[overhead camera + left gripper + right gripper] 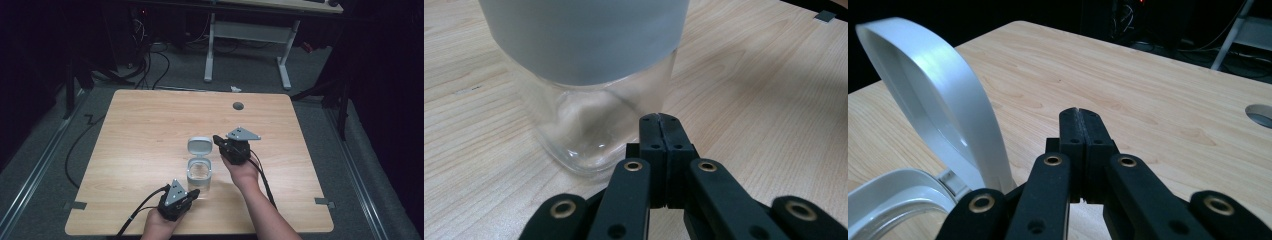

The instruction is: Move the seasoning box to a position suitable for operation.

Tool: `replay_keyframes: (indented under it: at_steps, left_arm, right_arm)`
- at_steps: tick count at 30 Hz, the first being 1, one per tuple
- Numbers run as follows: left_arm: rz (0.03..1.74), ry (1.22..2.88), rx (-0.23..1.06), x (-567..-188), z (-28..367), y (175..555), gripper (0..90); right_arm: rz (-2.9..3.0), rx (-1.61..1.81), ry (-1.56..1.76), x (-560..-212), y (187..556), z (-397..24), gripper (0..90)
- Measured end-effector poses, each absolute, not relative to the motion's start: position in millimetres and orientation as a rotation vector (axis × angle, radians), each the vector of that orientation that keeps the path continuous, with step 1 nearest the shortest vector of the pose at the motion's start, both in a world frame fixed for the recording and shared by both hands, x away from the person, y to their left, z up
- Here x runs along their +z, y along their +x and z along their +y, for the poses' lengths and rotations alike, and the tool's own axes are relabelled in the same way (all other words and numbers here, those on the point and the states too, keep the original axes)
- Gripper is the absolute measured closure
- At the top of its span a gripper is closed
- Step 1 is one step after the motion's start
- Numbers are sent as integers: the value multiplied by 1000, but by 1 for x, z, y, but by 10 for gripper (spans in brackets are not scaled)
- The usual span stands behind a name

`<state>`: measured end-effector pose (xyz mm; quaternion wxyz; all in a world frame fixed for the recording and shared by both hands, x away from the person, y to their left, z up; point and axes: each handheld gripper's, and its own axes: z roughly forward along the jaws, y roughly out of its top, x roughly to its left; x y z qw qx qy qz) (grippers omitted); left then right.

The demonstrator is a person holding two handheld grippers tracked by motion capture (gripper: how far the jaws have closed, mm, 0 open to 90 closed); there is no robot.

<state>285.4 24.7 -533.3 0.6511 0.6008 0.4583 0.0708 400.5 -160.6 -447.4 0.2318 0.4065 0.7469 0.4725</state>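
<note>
A clear glass jar with a grey rim band stands at the table's middle front, its hinged grey lid flipped up and open. My left gripper is shut with nothing in it, its tip right at the jar's near lower side; the jar looms close in the left gripper view, just beyond the closed tips. My right gripper is also shut and empty, just right of the raised lid. The jar's rim shows at the lower left of the right gripper view.
The wooden table has a grey cable hole near its far edge. Tape patches mark its front corners. Behind the table stand a white desk frame and cables on the floor.
</note>
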Motion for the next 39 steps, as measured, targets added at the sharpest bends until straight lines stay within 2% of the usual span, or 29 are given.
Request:
replay_keyframes:
  at_steps: [20,32,39]
  left_arm:
    - [1066,1353,152,-533,25,290,898]
    - [1062,1350,148,-533,25,289,893]
    - [1049,1376,84,-529,32,287,871]
  right_arm:
    - [2060,1337,1039,-434,381,-153,896]
    - [2087,1359,994,-444,349,-150,878]
    - [2075,1345,1018,-446,347,-158,859]
